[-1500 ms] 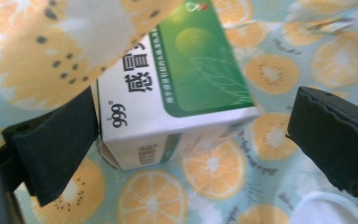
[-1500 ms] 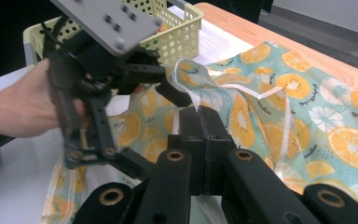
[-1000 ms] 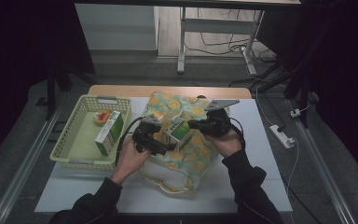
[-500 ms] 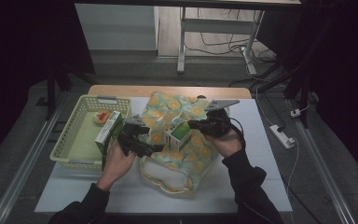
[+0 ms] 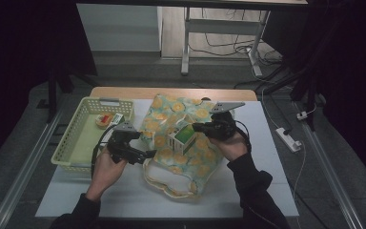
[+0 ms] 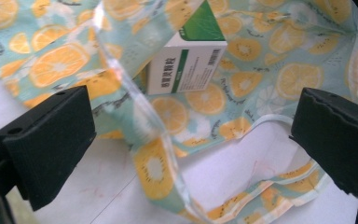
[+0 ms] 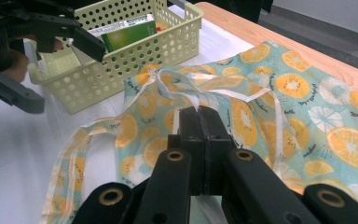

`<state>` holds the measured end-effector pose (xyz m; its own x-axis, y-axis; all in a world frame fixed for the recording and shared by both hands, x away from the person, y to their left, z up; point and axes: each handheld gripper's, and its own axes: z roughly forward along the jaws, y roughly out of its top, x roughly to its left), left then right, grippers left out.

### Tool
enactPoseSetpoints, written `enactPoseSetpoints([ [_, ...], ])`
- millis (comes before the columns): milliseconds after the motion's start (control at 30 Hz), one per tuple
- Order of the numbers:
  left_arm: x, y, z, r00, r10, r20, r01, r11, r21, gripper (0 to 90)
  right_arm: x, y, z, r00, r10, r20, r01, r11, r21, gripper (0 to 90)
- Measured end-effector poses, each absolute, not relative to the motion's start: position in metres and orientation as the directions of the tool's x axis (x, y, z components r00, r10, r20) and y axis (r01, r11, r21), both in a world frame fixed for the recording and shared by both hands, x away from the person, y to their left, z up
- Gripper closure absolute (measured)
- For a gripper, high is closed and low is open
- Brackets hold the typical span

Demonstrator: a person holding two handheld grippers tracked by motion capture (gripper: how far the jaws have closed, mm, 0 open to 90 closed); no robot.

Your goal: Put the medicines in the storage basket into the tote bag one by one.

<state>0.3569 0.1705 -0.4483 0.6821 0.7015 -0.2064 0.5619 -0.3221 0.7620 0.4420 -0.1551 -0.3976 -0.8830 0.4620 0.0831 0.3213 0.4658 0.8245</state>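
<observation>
Left gripper (image 5: pixel 145 153) hovers released over the white surface (image 5: pixel 124 195), its black jaws standing wide apart just beside the near left edge of the fruit-print fabric bag (image 5: pixel 181 143); in the left gripper view the jaws frame the bag's open mouth and touch nothing. Left of that hand, a pale yellow perforated basket (image 5: pixel 83 138) sits on the surface with a green-and-white box (image 7: pixel 128 30) lying inside it at the far end, next to a small red-and-yellow item too small to identify. The bag lies spread across the middle of the surface, printed with orange and kiwi slices on a light teal ground, its white-trimmed handles (image 5: pixel 162 183) trailing toward the near edge. A white medicine box with a green top (image 5: pixel 183 137) stands tilted in the bag's opening; in the left gripper view it shows a green stripe and a barcode on its side (image 6: pixel 186 65). Right gripper (image 5: pixel 200 128) is clenched on the bag's upper rim just right of that box, and in the right gripper view its jaws press together on the fabric and a white strap (image 7: pixel 193 100). Beyond the surface, a wooden strip (image 5: pixel 171 93) runs along the far edge.
</observation>
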Motion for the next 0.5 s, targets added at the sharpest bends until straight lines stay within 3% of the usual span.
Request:
enactPoseSetpoints([
  [500,0.343,0.205,-0.44,0.602,0.781,-0.165,0.582,-0.288,0.761,0.0,0.442,-0.156,-0.397,-0.885,0.459,0.079,0.317,0.468,0.825,90.0],
])
